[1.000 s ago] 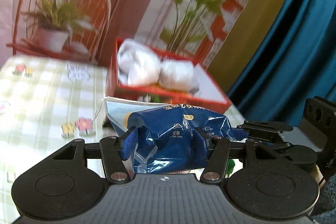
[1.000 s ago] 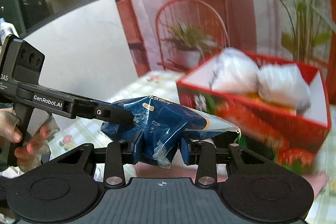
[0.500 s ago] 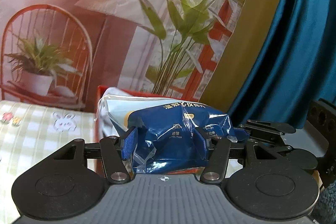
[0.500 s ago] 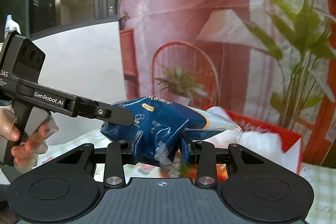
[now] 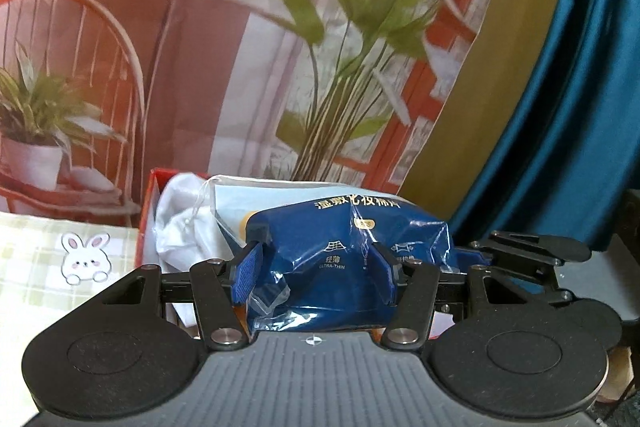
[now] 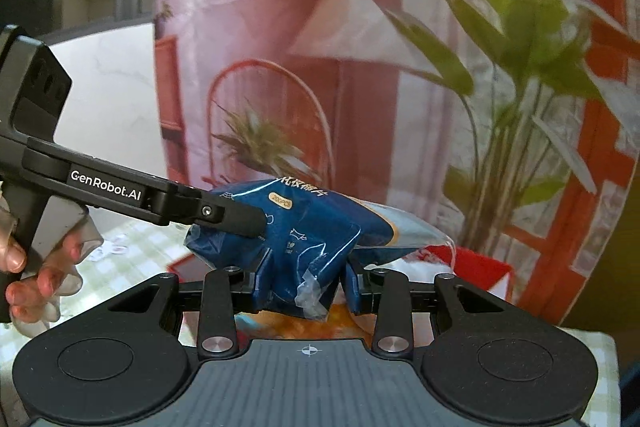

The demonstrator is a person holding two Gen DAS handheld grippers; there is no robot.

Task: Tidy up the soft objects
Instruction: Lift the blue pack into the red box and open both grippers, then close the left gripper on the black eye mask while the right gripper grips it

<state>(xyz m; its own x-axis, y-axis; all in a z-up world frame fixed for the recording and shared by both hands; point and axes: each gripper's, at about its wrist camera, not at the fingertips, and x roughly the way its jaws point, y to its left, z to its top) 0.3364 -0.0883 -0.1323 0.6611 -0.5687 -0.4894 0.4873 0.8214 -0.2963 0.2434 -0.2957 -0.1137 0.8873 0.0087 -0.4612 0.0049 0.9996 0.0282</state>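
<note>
Both tools grip the same blue pack (image 5: 340,259). Left tool (image 5: 318,267): jaws partly open, blue pads pressed into the pack's two sides, film dented under them. Right tool (image 6: 306,283): jaws narrower, pinching another end of the pack, crumpled clear film hanging between the pads.

Left tool also shows in the right view (image 6: 236,217): it enters from the left, its black finger lying on the pack's upper left face. A hand (image 6: 28,267) holds its grip at the far left edge. In the left view the right tool (image 5: 520,255) comes in from the right and meets the pack's right end.

Pack is off the counter, held in the air between the two tools, above the red box (image 5: 145,227). In the right view (image 6: 296,231) its clear, lighter end points right, over the box rim (image 6: 476,263). Pack has white print and a small yellow oval label.

Box stands on the checked counter (image 5: 36,259), far side, against the printed backdrop (image 5: 200,67). White soft bundle with a drawstring (image 5: 180,227) sits in it, just behind the pack's left side. Rabbit sticker (image 5: 86,259) on the counter left of the box. Blue curtain (image 5: 580,107) to the right.
</note>
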